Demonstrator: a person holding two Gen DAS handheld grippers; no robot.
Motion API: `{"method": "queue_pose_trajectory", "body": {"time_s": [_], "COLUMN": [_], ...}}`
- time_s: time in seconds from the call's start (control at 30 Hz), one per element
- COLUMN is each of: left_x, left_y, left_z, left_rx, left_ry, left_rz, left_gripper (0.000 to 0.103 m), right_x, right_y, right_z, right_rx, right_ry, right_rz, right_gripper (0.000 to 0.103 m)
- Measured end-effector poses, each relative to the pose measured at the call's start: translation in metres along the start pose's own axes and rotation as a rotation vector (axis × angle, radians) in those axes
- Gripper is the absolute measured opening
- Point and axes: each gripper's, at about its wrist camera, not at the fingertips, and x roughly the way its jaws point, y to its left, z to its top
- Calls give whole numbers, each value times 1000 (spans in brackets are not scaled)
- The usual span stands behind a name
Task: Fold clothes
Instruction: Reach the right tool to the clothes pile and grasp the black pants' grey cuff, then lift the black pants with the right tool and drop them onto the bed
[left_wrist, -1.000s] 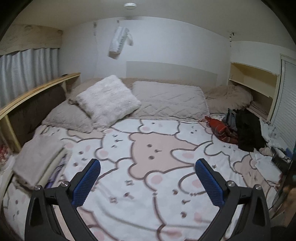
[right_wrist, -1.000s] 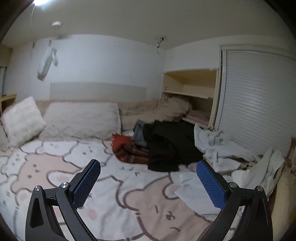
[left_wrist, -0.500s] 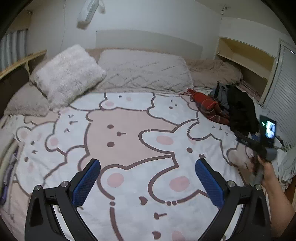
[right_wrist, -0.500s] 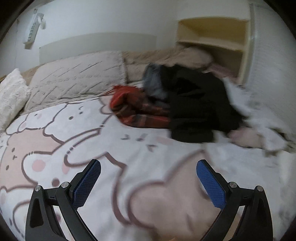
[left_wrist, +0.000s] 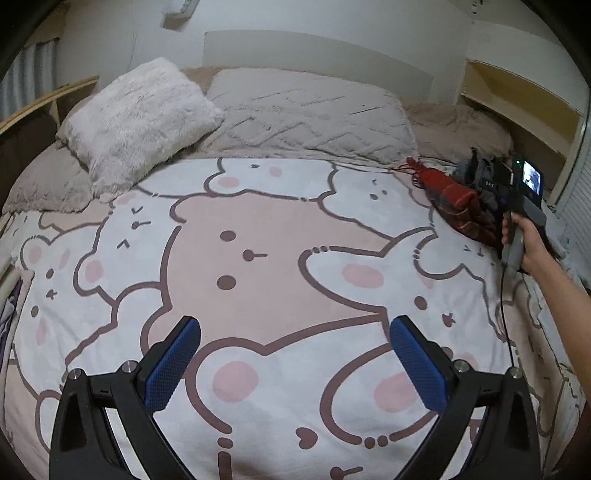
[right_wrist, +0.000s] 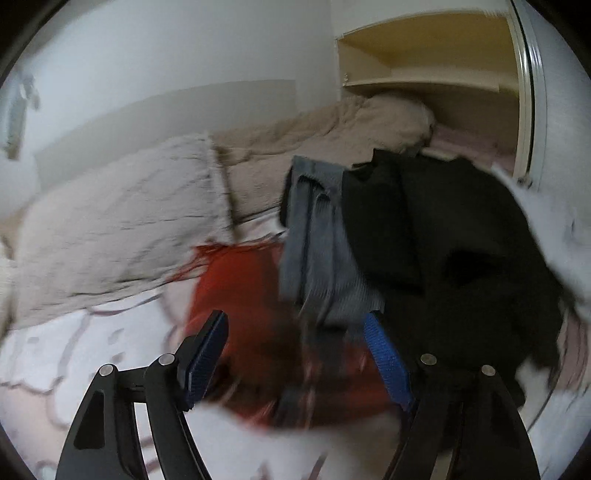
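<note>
Clothes lie heaped at the right side of the bed, and my right gripper (right_wrist: 295, 354) is right over them: its blue pads (right_wrist: 388, 360) stand apart with nothing clamped, the red plaid garment (right_wrist: 240, 295) filling the gap between them (the view is smeared, so I cannot tell whether either pad touches the cloth). Just past the red piece a grey knit garment (right_wrist: 317, 236) drapes down, its lower edge near my right-side pad, and a black garment (right_wrist: 461, 251) spreads beside it to the right, with something white (right_wrist: 546, 221) at the frame's right edge. Behind the heap sits a rumpled beige blanket (right_wrist: 332, 129) and, further back, an open cream shelf niche (right_wrist: 436, 55).

My left gripper (left_wrist: 295, 363) hangs over the middle of the bear-print blanket (left_wrist: 258, 240), pads (left_wrist: 173, 363) wide apart and holding nothing. Out to the right in that view, my right hand (left_wrist: 524, 243) grips the handle of the other tool, whose little lit screen (left_wrist: 532, 181) faces back toward me; a thin black cable (left_wrist: 504, 317) trails down from it across the blanket. The red plaid garment (left_wrist: 458, 203) lies just beyond that hand, dark clothing behind it. At the head of the bed a fluffy white cushion (left_wrist: 140, 118) leans on a grey pillow (left_wrist: 44, 181), beside a long quilted beige pillow (left_wrist: 306, 114), with the white wall (left_wrist: 129, 37) behind
</note>
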Motion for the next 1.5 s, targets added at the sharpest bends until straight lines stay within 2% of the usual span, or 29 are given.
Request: {"method": "queue_pose_trajectory", "body": {"time_s": [0.07, 0.13, 0.2, 0.23, 0.3, 0.4, 0.5, 0.6, 0.67, 0.77, 0.83, 0.9, 1.03, 1.23, 1.37, 1.5], "left_x": [4, 6, 9, 10, 10, 5, -7, -24, -40, -64, -80, -97, -137, -210, -258, -304], "left_y": [2, 4, 4, 4, 5, 9, 12, 18, 24, 33, 39, 44, 56, 72, 81, 92], "left_z": [0, -1, -3, -3, -3, -1, 2, 6, 9, 11, 11, 6, -12, -42, -61, -80], "left_rx": [-16, -30, -37, -38, -36, -39, -31, -8, 4, -9, -18, -17, -39, -89, -92, -64], "left_ry": [-3, -6, -2, 2, 9, 19, 25, 27, 17, -9, -31, -56, -122, -199, -223, -256], "left_rz": [21, 40, 53, 56, 59, 53, 49, 54, 54, 34, 19, 8, -10, -29, -38, -9], "left_gripper": [103, 103, 103, 103, 103, 103, 103, 103, 103, 103, 103, 103, 103, 103, 103, 103], "right_x": [21, 46, 65, 67, 71, 51, 4, -36, -70, -135, -179, -226, -320, -490, -579, -662], "right_y": [6, 11, 9, 1, -13, -23, -31, -44, -63, -86, -83, -74, -43, 38, 81, 125], "right_z": [6, 11, 14, 15, 18, 27, 53, 86, 117, 158, 174, 188, 198, 193, 179, 136], "right_rx": [-28, -65, -114, -113, -110, -131, -166, -186, -190, -173, -222, -252, -313, -406, -434, -500], "right_ry": [19, 58, 113, 134, 174, 191, 103, 17, -44, -132, -224, -307, -430, -653, -711, -751], "right_rz": [-44, -126, -221, -230, -241, -186, -213, -286, -363, -431, -485, -494, -426, -296, -182, -26], "right_gripper": [77, 77, 41, 19, 15, 7, 6, 5, 5, 5, 5, 5, 5, 5, 5, 5]}}
